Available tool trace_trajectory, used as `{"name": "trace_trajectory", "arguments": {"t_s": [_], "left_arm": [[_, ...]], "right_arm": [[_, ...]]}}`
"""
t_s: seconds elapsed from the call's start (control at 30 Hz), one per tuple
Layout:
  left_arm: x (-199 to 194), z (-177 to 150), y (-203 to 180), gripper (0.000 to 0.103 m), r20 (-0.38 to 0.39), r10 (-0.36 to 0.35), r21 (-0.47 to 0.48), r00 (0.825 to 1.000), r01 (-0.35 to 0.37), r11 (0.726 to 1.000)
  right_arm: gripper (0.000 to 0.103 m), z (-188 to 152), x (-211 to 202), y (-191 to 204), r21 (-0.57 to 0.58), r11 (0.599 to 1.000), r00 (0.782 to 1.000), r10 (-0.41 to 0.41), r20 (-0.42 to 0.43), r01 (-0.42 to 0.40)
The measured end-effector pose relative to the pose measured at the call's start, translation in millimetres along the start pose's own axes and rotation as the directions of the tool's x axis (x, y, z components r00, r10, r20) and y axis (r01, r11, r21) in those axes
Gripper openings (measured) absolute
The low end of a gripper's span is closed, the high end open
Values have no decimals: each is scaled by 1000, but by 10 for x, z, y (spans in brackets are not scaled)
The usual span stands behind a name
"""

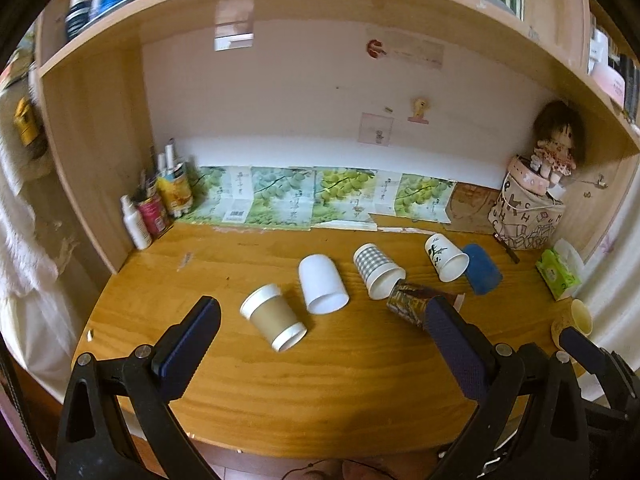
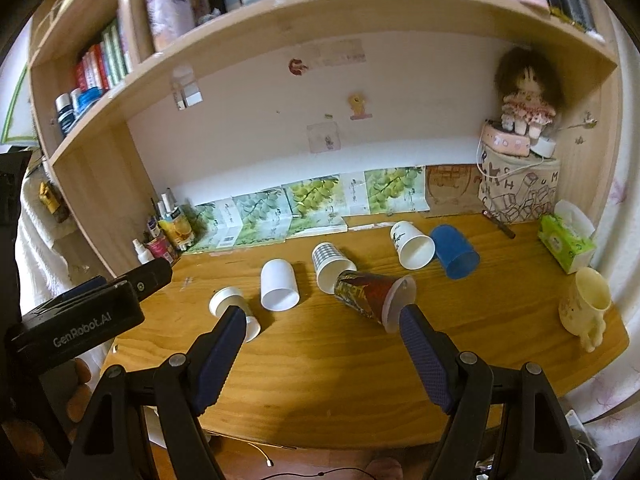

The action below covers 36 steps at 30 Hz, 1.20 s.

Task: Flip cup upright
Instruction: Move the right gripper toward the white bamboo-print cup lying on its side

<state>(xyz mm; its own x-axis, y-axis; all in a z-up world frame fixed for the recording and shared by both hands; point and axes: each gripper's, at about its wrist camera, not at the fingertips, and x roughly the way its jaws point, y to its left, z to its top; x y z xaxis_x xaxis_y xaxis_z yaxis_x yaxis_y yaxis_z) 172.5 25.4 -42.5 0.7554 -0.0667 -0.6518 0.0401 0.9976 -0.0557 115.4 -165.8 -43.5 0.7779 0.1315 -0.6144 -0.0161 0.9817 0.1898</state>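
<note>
Cups: six lie tipped on the wooden desk [image 1: 320, 400] in a loose row, left to right: a kraft-sleeved cup [image 1: 274, 322], a white cup [image 1: 322, 284], a checked cup [image 1: 378, 272], a patterned dark cup [image 2: 374, 294], a bamboo-print cup [image 1: 446, 258] and a blue cup [image 2: 456, 252].
Why so: each lies on its side, so each probably awaits righting.
Left gripper [image 1: 320, 316]: fingers spread wide, holding nothing, near the kraft-sleeved cup; that cup seems the likely first pick.
Right gripper [image 2: 322, 322]: fingers spread, empty, hovering near the desk's near edge.
Right view only: the patterned dark cup's pale mouth, and the yellow mug [image 2: 586, 304] standing upright whole at far right.
Left view only: the kraft-sleeved cup unobstructed; the right view's finger covers part of it.
</note>
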Motion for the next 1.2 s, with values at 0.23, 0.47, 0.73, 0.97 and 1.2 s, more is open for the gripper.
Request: {"name": "trace_trajectory", "arguments": {"t_s": [0.23, 0.47, 0.73, 0.97, 1.2], "left_arm": [[309, 251, -289, 102, -10, 13, 80, 1000, -12, 997], [554, 481, -544, 102, -20, 35, 127, 999, -33, 991], [859, 650, -774, 102, -48, 70, 158, 996, -61, 986], [1105, 700, -850, 102, -92, 104, 149, 990, -90, 985], [1337, 704, -841, 102, -139, 149, 119, 979, -133, 984]], "right_arm": [[80, 291, 367, -306, 42, 999, 999, 19, -48, -16], [80, 526, 653, -565, 72, 997, 996, 45, -83, -39], [80, 736, 1062, -878, 91, 995, 988, 59, -141, -46], [80, 919, 1375, -1053, 66, 997, 986, 50, -159, -40], [80, 1125, 1757, -1173, -9, 999, 982, 34, -187, -36]]}}
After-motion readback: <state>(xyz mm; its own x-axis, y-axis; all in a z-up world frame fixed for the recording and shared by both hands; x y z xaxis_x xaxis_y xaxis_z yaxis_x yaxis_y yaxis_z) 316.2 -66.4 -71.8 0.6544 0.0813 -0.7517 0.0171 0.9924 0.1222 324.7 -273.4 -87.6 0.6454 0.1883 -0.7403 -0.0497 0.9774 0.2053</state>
